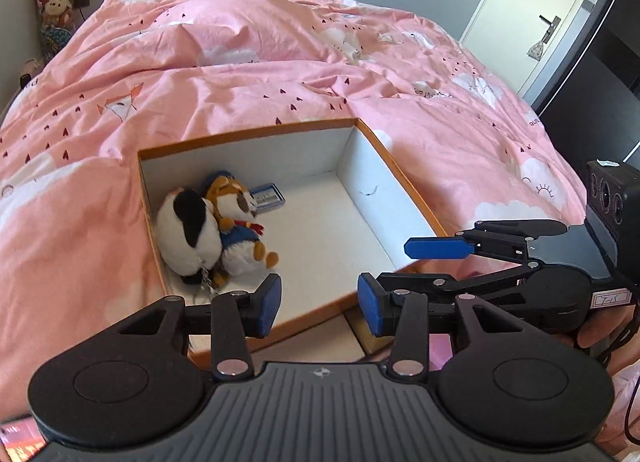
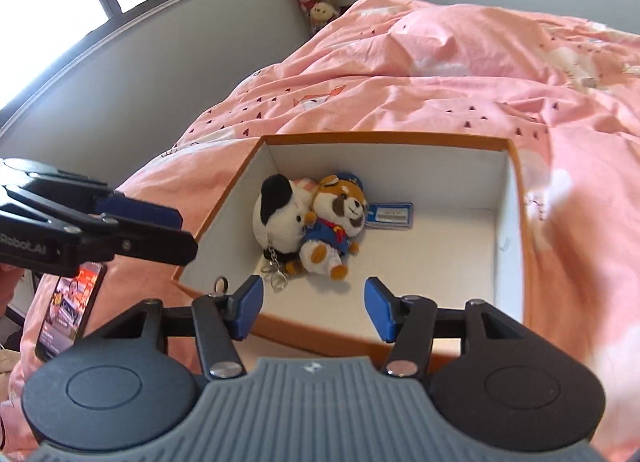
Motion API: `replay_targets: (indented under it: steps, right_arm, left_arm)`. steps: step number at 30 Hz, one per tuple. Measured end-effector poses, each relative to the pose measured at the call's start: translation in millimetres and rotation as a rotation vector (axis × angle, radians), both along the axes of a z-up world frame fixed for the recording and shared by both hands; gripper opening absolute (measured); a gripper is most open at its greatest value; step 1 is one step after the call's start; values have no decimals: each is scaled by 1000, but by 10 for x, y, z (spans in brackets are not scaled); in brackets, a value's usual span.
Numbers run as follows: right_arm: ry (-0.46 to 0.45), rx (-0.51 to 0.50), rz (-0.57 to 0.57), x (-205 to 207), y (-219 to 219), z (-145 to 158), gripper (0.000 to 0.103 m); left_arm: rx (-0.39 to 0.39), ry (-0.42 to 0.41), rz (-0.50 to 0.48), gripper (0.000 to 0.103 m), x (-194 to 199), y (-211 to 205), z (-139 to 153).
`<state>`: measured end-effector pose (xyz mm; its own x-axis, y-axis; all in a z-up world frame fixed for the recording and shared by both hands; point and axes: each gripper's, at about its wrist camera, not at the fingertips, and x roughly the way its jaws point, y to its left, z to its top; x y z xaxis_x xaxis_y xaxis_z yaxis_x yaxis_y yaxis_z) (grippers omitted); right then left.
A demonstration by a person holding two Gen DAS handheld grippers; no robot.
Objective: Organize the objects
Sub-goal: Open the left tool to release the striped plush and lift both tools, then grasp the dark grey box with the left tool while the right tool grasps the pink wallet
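The left tongs (image 1: 318, 304), black with blue pads, are closest to the camera. They stand open with nothing between the pads. The right tongs (image 2: 314, 308) look the same, open and empty too. Each pair also shows at the edge of the other's view, so the two are side by side. Both hang over the near edge of the orange cardboard box with white inside walls (image 1: 256, 133). Both point down into it.

In the left back corner of the box lie two soft toys. One is a round white plush with a black patch (image 2: 276, 209). The other is a brown-and-white plush animal in a blue sailor suit and cap (image 2: 334, 229). They touch each other and lean toward the left wall. A metal key ring and chain (image 2: 276, 268) lies on the box floor in front of them. Just behind the sailor toy lies a small flat blue packet with a white label (image 2: 392, 215).

The three things sit close in one corner, I think to leave the rest of the floor free for more.

The box rests on a bed with a pink quilt with small hearts (image 1: 248, 61). A phone with a lit screen (image 2: 70, 306) lies at the bed's left edge.
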<state>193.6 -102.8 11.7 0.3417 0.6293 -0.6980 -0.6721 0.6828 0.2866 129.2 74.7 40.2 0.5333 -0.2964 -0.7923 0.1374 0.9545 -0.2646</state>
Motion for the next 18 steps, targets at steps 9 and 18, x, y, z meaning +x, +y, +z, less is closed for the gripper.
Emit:
replay_targets:
  steps: [9,18]
  right_arm:
    - [69,-18,-167,-503,-546,-247,39]
    - [28,-189,-215,-829,-701,-479,28]
  left_arm:
    - [-155,68,33,50,-418,-209,-553]
    - [-138,162,31,65,-416,-696,-1016]
